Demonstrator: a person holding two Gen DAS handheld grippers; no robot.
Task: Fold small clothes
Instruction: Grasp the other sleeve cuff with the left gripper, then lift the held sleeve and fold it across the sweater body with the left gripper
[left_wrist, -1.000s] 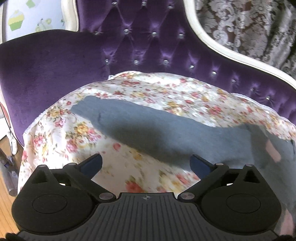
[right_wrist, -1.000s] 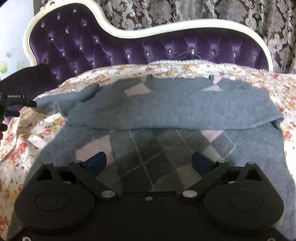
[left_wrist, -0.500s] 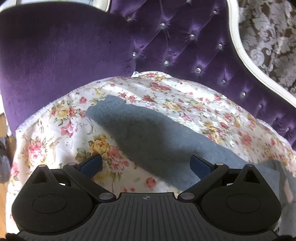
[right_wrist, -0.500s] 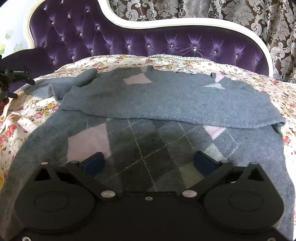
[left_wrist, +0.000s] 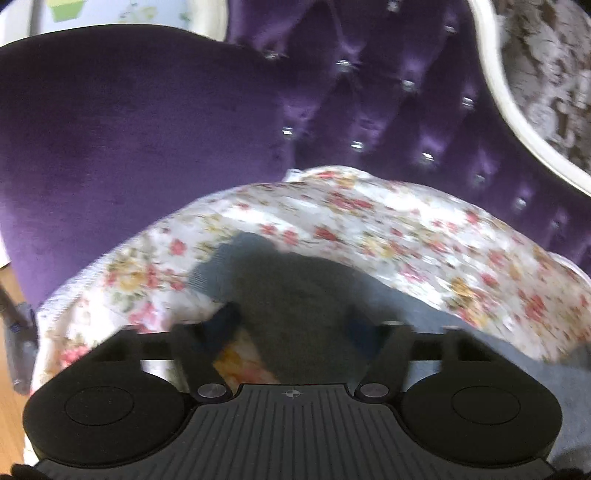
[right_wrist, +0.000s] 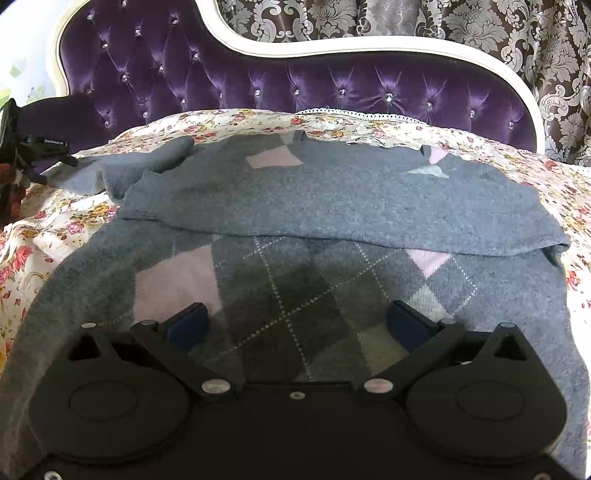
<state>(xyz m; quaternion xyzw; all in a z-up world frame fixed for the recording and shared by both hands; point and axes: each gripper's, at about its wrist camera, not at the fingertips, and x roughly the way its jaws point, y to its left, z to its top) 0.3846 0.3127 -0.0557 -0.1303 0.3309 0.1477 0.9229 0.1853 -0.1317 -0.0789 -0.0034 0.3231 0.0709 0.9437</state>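
Observation:
A grey argyle sweater (right_wrist: 295, 206) lies on a floral sheet (right_wrist: 74, 221), its upper part folded down over the patterned front. Its left sleeve (right_wrist: 147, 166) stretches out to the left. In the left wrist view the sleeve's cuff end (left_wrist: 280, 295) lies between the fingers of my left gripper (left_wrist: 291, 325), which is partly closed around it; the view is blurred. My left gripper also shows at the far left of the right wrist view (right_wrist: 22, 155). My right gripper (right_wrist: 295, 321) is open and empty, low over the sweater's argyle front.
The sheet covers a purple tufted sofa (right_wrist: 258, 85) with a white frame. Its padded purple armrest (left_wrist: 129, 129) rises just beyond the sleeve. Patterned curtains (right_wrist: 480, 26) hang behind. Wooden floor (left_wrist: 11, 424) shows at lower left.
My left gripper moved forward onto the sleeve's cuff end and its fingers narrowed around it. My right gripper edged slightly closer over the sweater and stayed open.

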